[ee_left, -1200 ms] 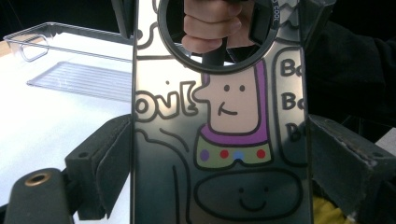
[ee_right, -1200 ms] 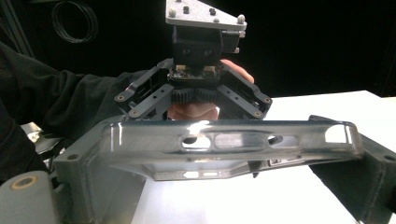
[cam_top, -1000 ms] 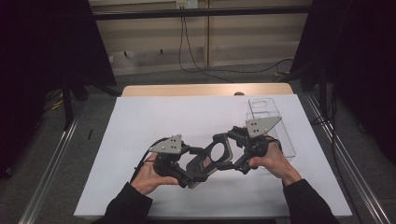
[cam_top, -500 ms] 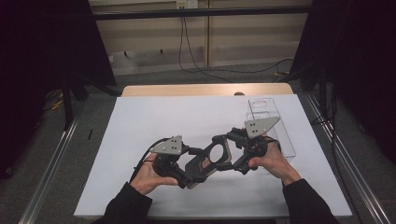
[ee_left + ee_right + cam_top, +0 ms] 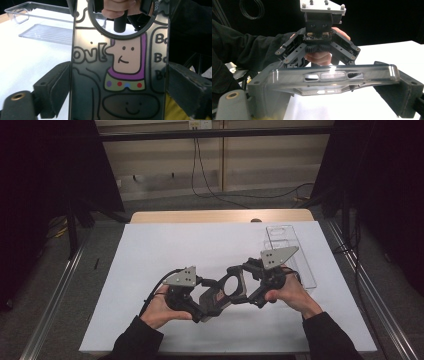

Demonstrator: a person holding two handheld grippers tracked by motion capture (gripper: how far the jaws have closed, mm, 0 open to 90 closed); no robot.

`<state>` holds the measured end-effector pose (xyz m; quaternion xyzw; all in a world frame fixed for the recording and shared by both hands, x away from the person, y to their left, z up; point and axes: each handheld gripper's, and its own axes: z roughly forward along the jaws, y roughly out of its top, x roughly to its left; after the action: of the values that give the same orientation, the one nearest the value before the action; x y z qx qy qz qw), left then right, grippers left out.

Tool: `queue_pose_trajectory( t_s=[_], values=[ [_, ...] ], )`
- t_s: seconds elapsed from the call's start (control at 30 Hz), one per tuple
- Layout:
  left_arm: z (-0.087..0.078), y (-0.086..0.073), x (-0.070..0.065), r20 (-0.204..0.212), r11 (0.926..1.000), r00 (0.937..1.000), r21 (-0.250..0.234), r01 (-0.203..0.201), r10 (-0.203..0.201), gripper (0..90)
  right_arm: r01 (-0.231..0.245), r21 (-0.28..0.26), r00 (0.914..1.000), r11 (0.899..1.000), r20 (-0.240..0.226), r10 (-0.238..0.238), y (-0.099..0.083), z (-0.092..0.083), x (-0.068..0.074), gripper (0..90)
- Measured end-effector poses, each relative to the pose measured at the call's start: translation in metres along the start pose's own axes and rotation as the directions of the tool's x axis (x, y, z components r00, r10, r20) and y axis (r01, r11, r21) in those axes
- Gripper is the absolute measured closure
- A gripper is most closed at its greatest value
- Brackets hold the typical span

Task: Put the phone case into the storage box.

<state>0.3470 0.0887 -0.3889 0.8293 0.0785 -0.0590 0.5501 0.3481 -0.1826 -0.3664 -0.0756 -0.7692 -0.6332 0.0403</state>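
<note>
the left gripper (image 5: 207, 305) sits low over the white counter (image 5: 150, 270), its fingers (image 5: 53, 87) clamped on the two long edges of a phone case (image 5: 222, 292) near its lower end. in the left gripper view the case's (image 5: 120, 75) printed side faces the camera: a cartoon face with a purple border, coloured dots, and a magnetic ring at the far end. the case hangs above the counter between the two hands, bridging them. further right, the right gripper (image 5: 248, 281) grips the ring end; in the right gripper view its fingers (image 5: 264, 95) are closed across the case's (image 5: 332, 77) width, with the port cutouts facing the lens. right of that hand a clear plastic tray (image 5: 287, 250) rests on the counter.

this looks like a handover or a two-handed carry toward the tray. to do it well, keep both grips square on the side walls so the soft case does not bow, move the hands together, and loosen one gripper only once the other holds firmly.
</note>
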Motion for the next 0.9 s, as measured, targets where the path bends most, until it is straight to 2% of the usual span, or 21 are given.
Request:
queue_pose_trajectory(
  t_s=[0.07, 0.17, 0.2, 0.33, 0.43, 0.5, 0.53, 0.63, 0.8, 0.9],
  values=[
    [-0.001, -0.001, 0.002, -0.006, 0.9999, 0.9998, 0.004, 0.016, -0.016, 5.9, 0.0, 0.002, 0.9999, 1.0, 0.012, 0.0, -0.001, -0.001, -0.001, 11.6],
    [-0.001, -0.001, 0.002, -0.024, 0.9998, 0.9995, -0.001, 0.02, -0.02, 4.5, -0.007, -0.001, 0.9997, 1.0, 0.025, 0.007, -0.001, -0.003, -0.003, 11.6],
    [-0.002, -0.001, 0.002, -0.049, 0.9998, 0.9987, 0.004, 0.017, -0.017, 4.5, -0.01, -0.001, 0.9995, 1.0, 0.031, 0.01, -0.001, -0.003, -0.003, 11.7],
    [-0.004, -0.001, 0.003, -0.082, 0.9998, 0.9966, 0.015, 0.01, -0.009, 4.5, -0.013, -0.006, 0.9988, 1.0, 0.048, 0.013, -0.001, -0.006, -0.004, 11.7],
    [-0.007, -0.001, 0.001, -0.124, 0.9999, 0.9922, 0.008, 0.007, -0.006, 3.3, -0.016, -0.006, 0.9979, 1.0, 0.062, 0.017, -0.001, -0.008, -0.004, 11.7],
    [-0.009, -0.001, 0.0, -0.16, 1.0, 0.987, -0.006, -0.002, 0.001, 2.7, -0.022, -0.004, 0.9971, 1.0, 0.073, 0.022, -0.002, -0.009, -0.004, 11.7],
    [-0.011, -0.002, -0.001, -0.188, 0.9997, 0.9822, -0.024, -0.008, 0.004, 2.0, -0.023, -0.006, 0.9968, 1.0, 0.076, 0.024, -0.002, -0.01, -0.005, 11.6],
    [-0.016, -0.005, -0.001, -0.216, 0.9987, 0.9762, -0.044, -0.027, 0.017, 1.8, -0.025, -0.006, 0.9958, 1.0, 0.088, 0.025, -0.003, -0.011, -0.006, 11.6],
    [-0.021, -0.008, 0.001, -0.252, 0.9987, 0.9677, -0.051, 0.002, -0.015, 1.9, -0.032, -0.007, 0.9925, 0.999, 0.118, 0.033, -0.003, -0.013, -0.006, 11.6],
    [-0.023, -0.009, 0.002, -0.28, 0.9987, 0.9595, -0.047, 0.018, -0.03, 2.3, -0.027, -0.006, 0.99, 1.0, 0.138, 0.028, -0.002, -0.015, -0.005, 11.6]
  ],
)
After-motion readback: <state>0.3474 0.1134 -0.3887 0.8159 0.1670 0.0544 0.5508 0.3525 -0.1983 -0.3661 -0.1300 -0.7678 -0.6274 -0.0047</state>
